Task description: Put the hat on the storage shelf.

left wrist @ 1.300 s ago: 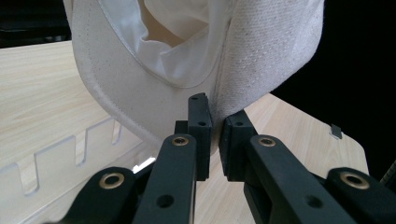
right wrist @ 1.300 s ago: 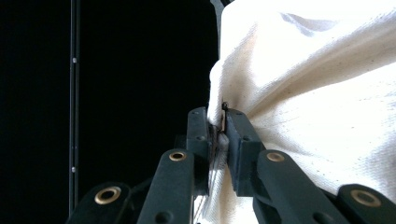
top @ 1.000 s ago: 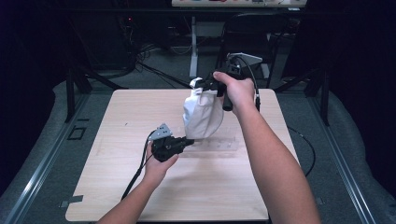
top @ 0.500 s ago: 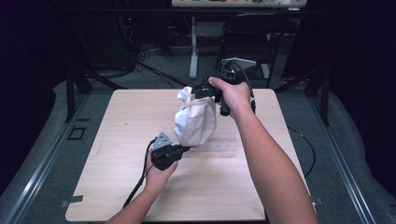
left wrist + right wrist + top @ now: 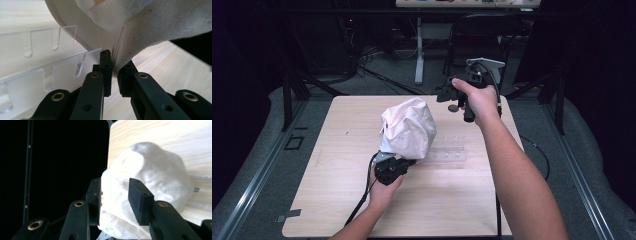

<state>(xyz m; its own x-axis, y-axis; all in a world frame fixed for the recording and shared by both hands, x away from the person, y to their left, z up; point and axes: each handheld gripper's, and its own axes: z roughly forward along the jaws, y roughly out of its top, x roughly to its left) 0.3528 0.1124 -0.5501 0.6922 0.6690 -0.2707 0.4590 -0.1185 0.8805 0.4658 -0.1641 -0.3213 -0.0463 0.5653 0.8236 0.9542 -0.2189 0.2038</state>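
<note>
High view: white cloth hat [image 5: 408, 127] sits puffed up mid-desk [image 5: 327, 200], and I take it as my landmark. My left tool [image 5: 399, 162] is at the hat's near edge, jaws clamped on a fold of the hem; in the left gripper view the pads [image 5: 106, 67] pinch the cloth [image 5: 150, 27] tight. My right tool [image 5: 444, 95] hangs beyond the hat toward the far right, apart from it. Its jaws have just been opening, and in the right gripper view the pads [image 5: 138, 200] stand wide w/ nothing pressed between them; the hat [image 5: 150, 185] merely lies behind that gap. A clear acrylic rack [image 5: 447, 152] w/ slots lies flat just right of the hat.

Step in hand, as I judge it: right side has let go, left alone keeps the hat. Next move prob calls for the right tool to come back in and take a fresh bite on the far rim, so the hat can be shaped or set on the rack.

Hard to make out: the hat's underside and brim, hidden by its own crown; rack is nearly invisible against the wood.
</note>
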